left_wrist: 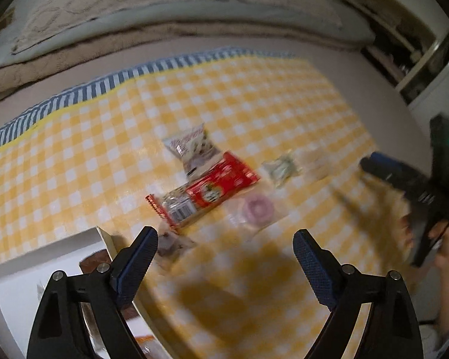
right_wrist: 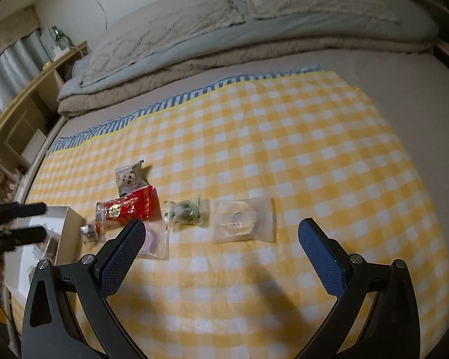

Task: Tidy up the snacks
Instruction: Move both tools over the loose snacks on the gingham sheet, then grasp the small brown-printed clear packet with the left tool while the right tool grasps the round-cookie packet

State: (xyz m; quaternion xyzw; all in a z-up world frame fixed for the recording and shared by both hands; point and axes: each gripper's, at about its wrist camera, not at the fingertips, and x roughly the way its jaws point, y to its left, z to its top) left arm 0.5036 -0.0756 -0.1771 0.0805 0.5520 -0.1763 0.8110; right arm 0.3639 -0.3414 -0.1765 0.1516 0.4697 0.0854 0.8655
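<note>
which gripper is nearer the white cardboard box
Left. The left gripper hovers open right beside the white cardboard box; the right gripper is open farther off, over the snacks.

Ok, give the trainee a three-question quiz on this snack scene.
1. True or false: the right tongs hold the red snack packet.
2. The clear packet with the pale ring lies on: A) the checked cloth B) the white box C) a pillow.
3. Fill in: both pairs of tongs, left tongs included, are ____.

Key: 1 false; 2 A; 3 open.
</note>
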